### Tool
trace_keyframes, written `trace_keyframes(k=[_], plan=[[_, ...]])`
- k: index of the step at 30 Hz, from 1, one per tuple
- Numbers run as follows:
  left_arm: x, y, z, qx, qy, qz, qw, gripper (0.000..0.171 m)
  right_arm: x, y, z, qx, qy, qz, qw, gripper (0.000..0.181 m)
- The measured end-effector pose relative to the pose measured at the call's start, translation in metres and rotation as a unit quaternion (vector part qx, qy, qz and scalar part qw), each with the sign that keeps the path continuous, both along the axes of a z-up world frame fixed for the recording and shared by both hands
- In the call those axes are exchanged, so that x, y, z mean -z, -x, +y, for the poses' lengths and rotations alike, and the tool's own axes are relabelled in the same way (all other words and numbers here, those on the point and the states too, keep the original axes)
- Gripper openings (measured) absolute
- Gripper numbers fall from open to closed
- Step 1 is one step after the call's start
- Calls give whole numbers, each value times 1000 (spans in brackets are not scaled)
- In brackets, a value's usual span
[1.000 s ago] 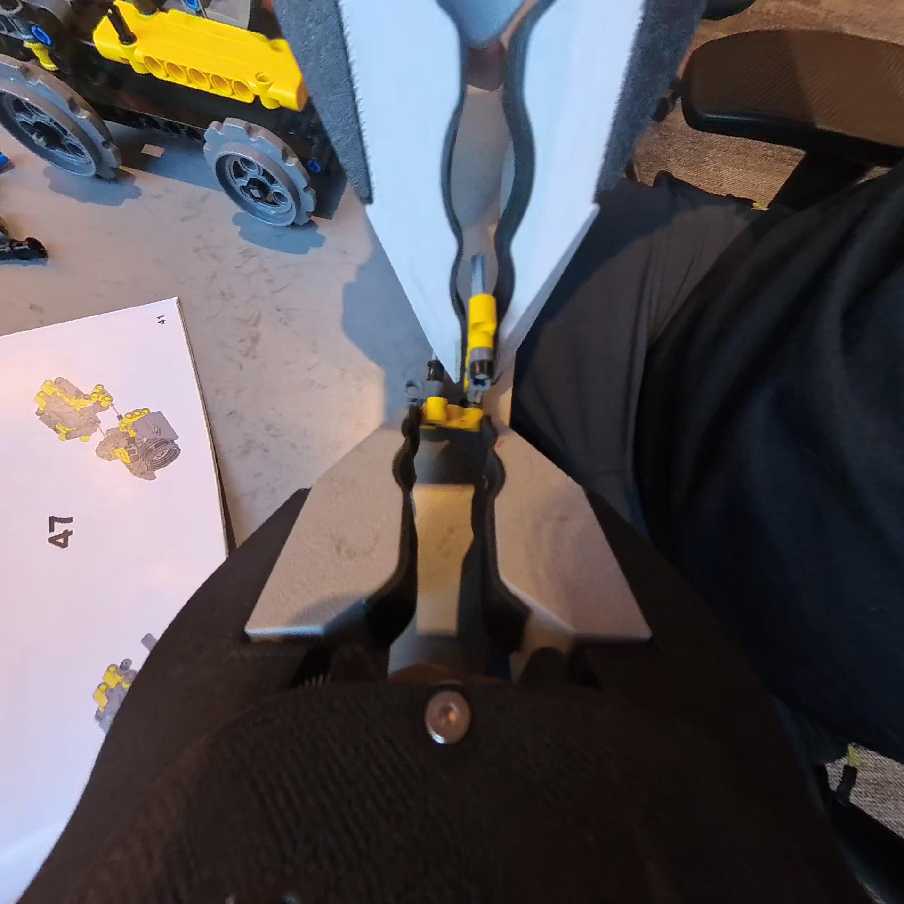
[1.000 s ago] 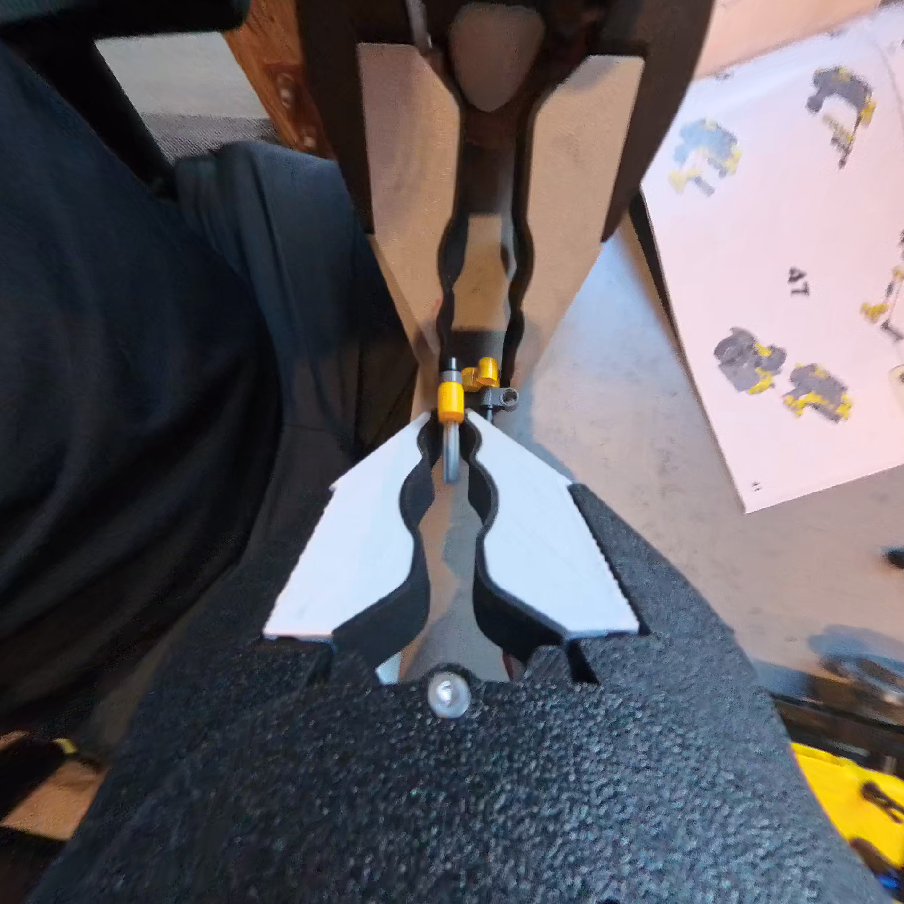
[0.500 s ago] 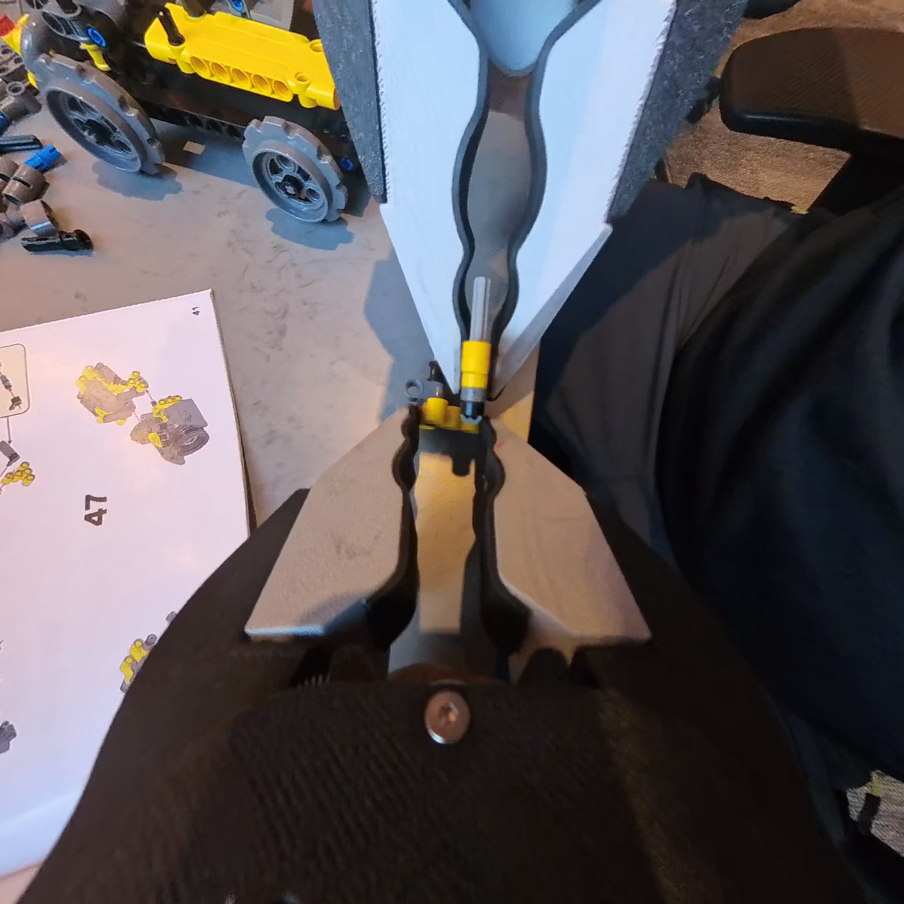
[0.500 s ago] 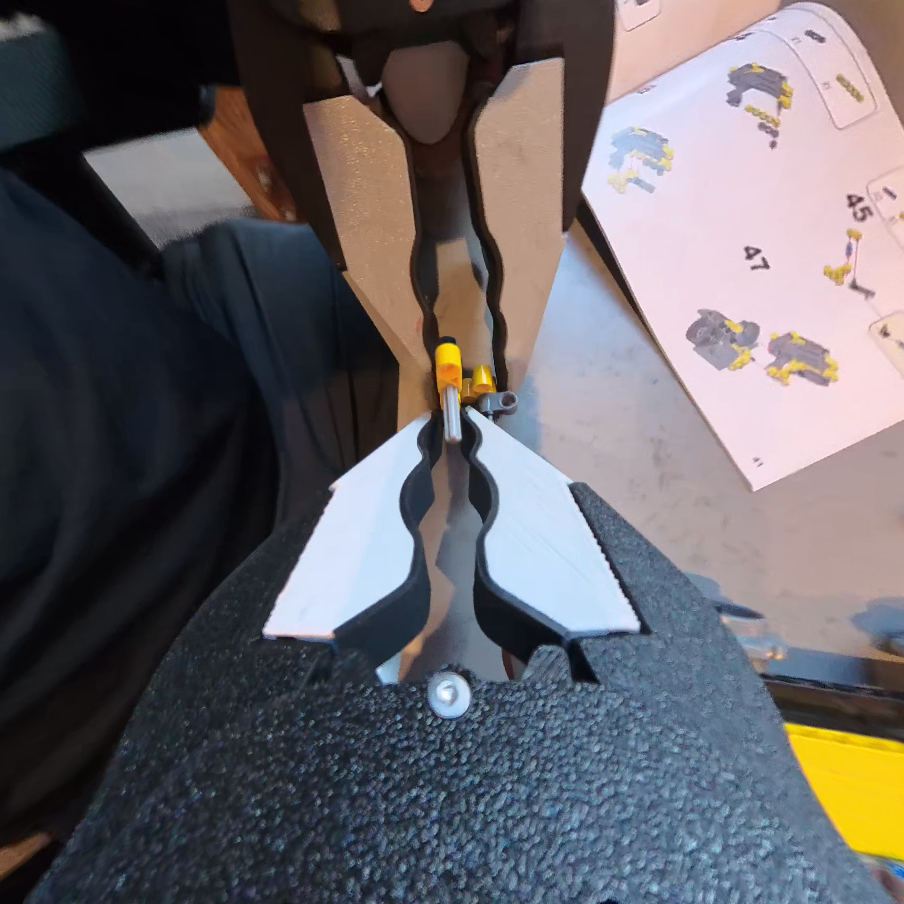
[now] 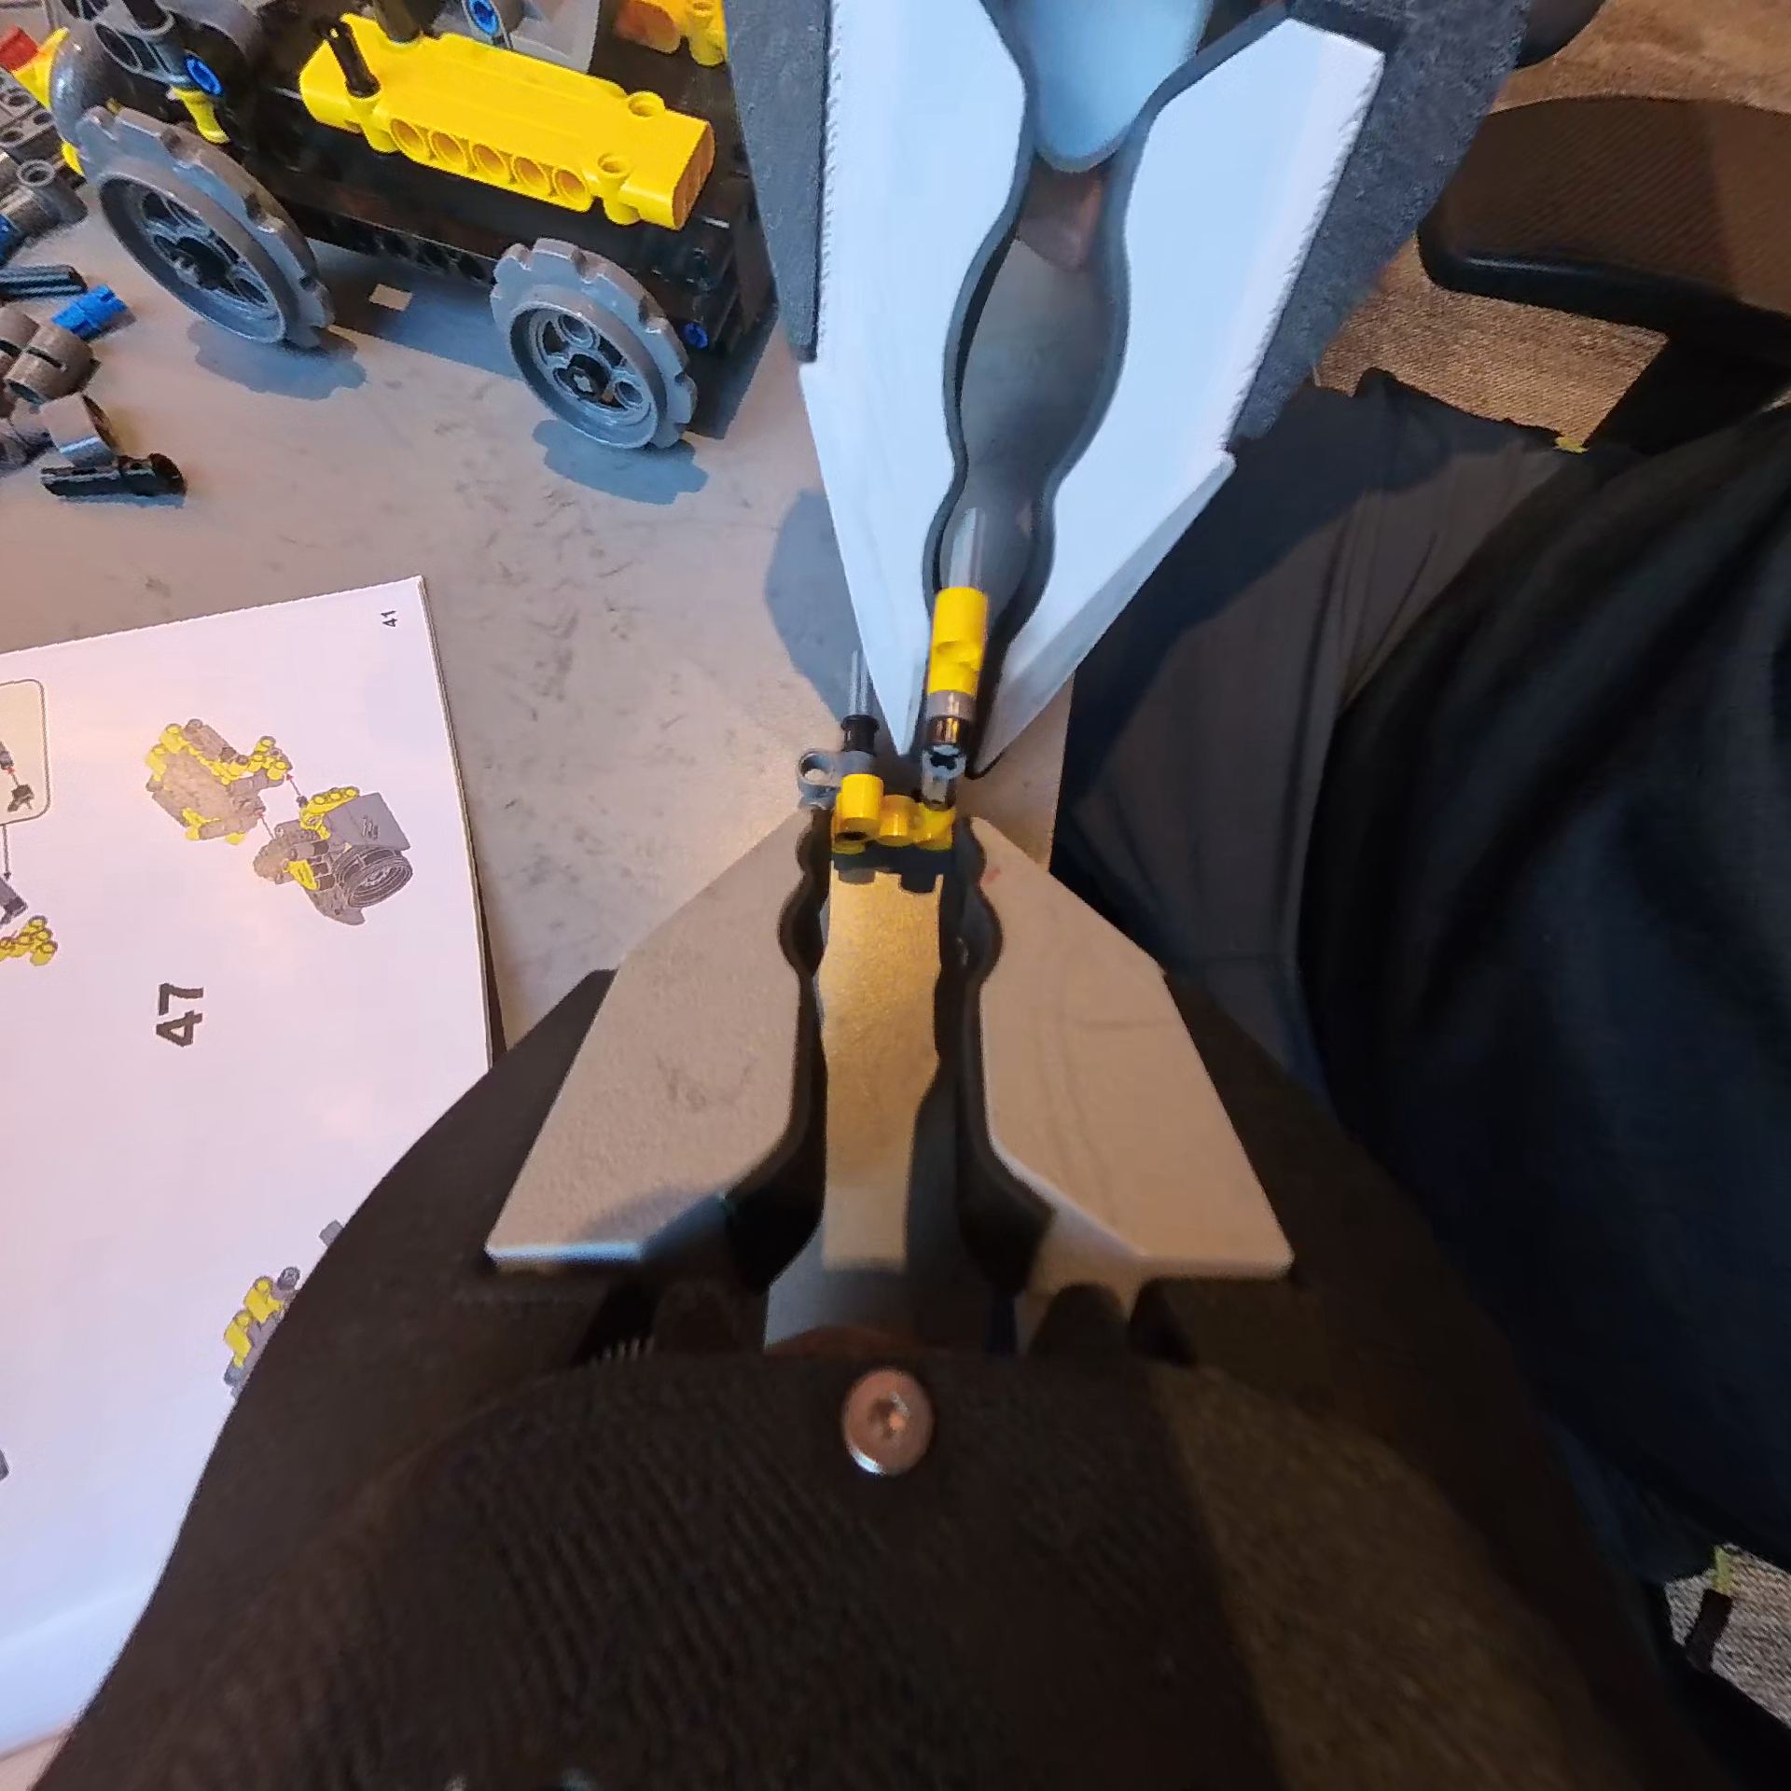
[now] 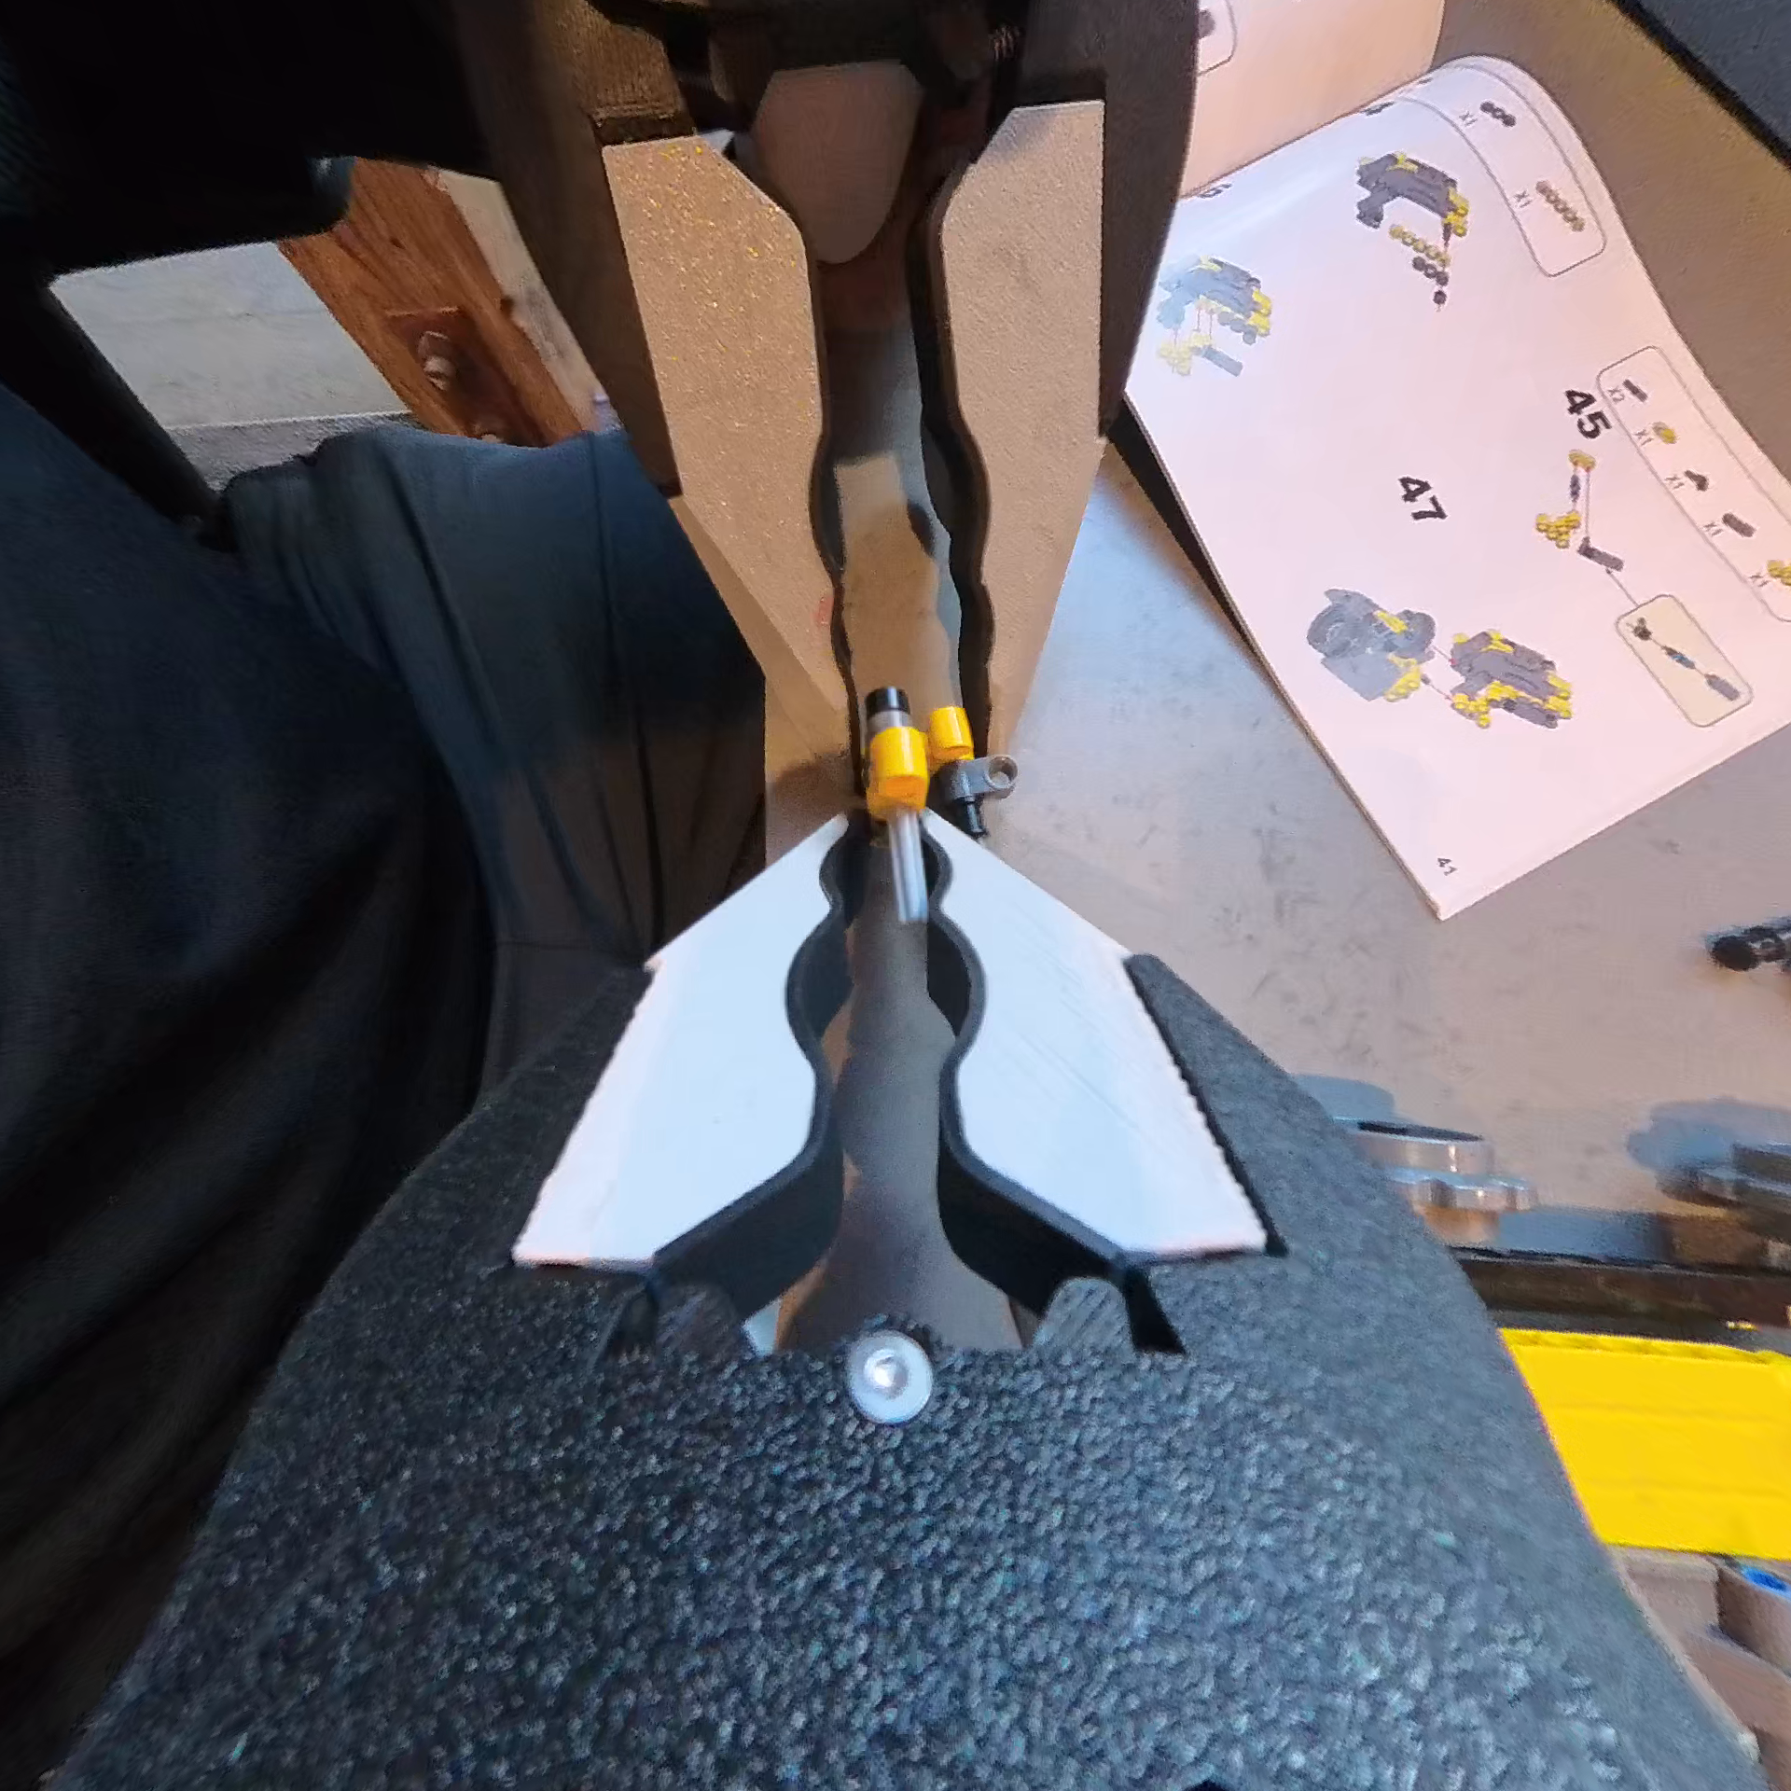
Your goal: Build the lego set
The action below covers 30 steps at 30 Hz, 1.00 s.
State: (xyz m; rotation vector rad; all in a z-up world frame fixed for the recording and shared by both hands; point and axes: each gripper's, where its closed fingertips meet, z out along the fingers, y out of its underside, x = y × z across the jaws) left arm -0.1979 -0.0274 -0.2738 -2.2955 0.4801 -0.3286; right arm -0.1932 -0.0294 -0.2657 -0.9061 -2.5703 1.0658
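Observation:
My left gripper (image 5: 887, 853), with grey fingers, is shut on a small yellow connector (image 5: 887, 824) that carries a grey pin piece (image 5: 819, 775) on its left. My right gripper (image 6: 896, 838), with white fingers, is shut on a thin grey axle (image 6: 908, 872) that carries a yellow sleeve (image 6: 896, 766). The two grippers meet tip to tip above the table's front edge. The axle's dark end (image 5: 940, 766) touches the connector. In the right wrist view the connector (image 6: 950, 732) sits at the tips of the left gripper's fingers (image 6: 1008, 436). In the left wrist view the sleeve (image 5: 958, 640) sits between the right gripper's fingers (image 5: 892, 388).
A yellow and black toy vehicle (image 5: 504, 165) with grey wheels stands at the back left. An open instruction booklet (image 5: 242, 872) lies on the grey table (image 5: 601, 601). Loose small parts (image 5: 58, 359) lie far left. A person's dark clothing (image 5: 1454, 872) and a chair armrest (image 5: 1599, 242) are on the right. Left and right tips are no more than a few centimetres apart.
Both grippers stay shut and tip to tip. The pair has shifted a little, so more of the vehicle and booklet shows. The yellow sleeve now sits farther out from the right fingertips.

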Motion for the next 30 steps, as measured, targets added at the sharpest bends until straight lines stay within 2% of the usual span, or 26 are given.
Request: trace_keyframes(k=[7,16,30], plan=[[0,2,1,-10,-1,2,1000,24,2,-1,7,32,-36,17,999,9],[0,2,2,-15,0,1,1000,24,1,-3,5,38,-33,11,999,2],[0,3,2,-23,-4,17,1000,24,1,-1,3,45,22,-29,998,1]])
